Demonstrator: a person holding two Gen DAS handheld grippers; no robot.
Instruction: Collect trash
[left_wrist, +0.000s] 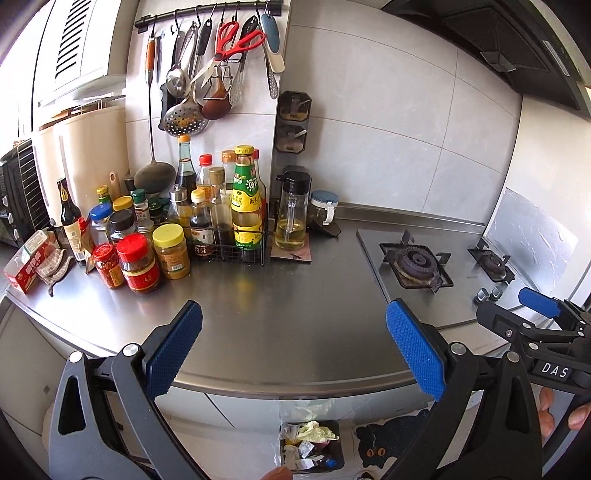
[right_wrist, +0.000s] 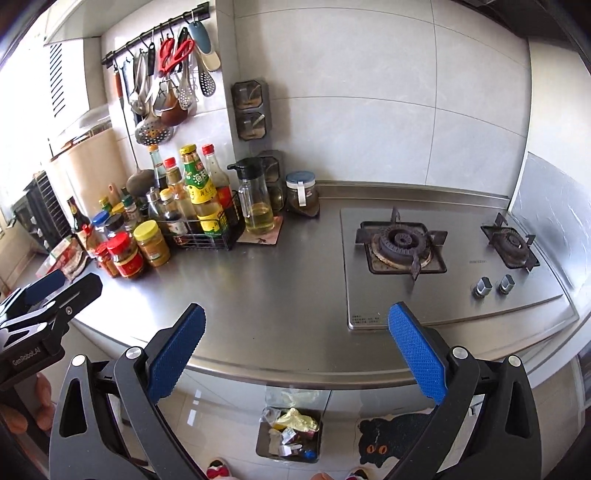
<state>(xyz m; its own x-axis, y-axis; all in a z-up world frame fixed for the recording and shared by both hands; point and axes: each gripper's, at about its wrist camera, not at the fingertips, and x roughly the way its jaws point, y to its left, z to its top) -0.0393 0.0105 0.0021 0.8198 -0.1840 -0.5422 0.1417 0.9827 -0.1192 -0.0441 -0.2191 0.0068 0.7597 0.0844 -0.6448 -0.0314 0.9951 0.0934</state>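
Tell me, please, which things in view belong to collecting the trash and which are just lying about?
For the job:
trash bin, holding crumpled wrappers
left gripper, open
right gripper, open

Just lying about:
condiment bottles and jars
oil dispenser
gas stove
hanging utensils
cat floor mat

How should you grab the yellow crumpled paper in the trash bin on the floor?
Come straight down from above and pinch the raised top fold of the yellow crumpled paper. It lies on top of the trash bin, whose walls probably block any sideways reach.
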